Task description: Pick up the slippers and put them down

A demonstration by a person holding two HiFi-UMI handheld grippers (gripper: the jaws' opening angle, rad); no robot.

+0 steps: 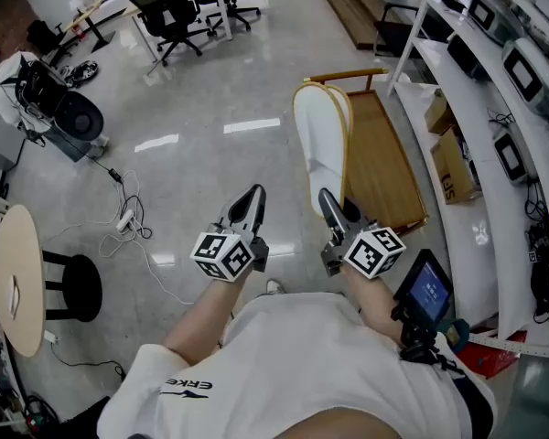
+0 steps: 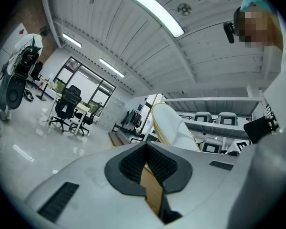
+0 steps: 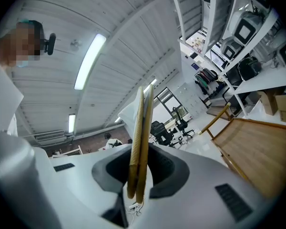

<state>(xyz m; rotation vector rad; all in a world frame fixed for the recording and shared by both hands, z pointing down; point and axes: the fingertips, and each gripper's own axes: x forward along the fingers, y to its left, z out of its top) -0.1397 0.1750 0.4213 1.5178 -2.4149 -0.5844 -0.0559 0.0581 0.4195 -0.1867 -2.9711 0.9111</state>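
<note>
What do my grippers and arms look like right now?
The left gripper and right gripper have light grey bodies and dark tapered jaws, ribbed inside, each with a white cube of black square markers. The person wears a white short-sleeved T-shirt with black lettering; a small dark screen sits by the right wrist.

a pair of slippers (image 3: 142, 123) is being held edge-on between the jaws of the right gripper (image 3: 138, 175). the two tan soles are being pressed flat together, with a white upper being shown behind them at the left. both sides of the pair are being squeezed by the dark pads. to the right, a low wooden frame (image 3: 257, 147) is being seen on the floor below white shelves (image 3: 262, 75). office chairs (image 3: 161, 130) are being seen well behind.
</note>
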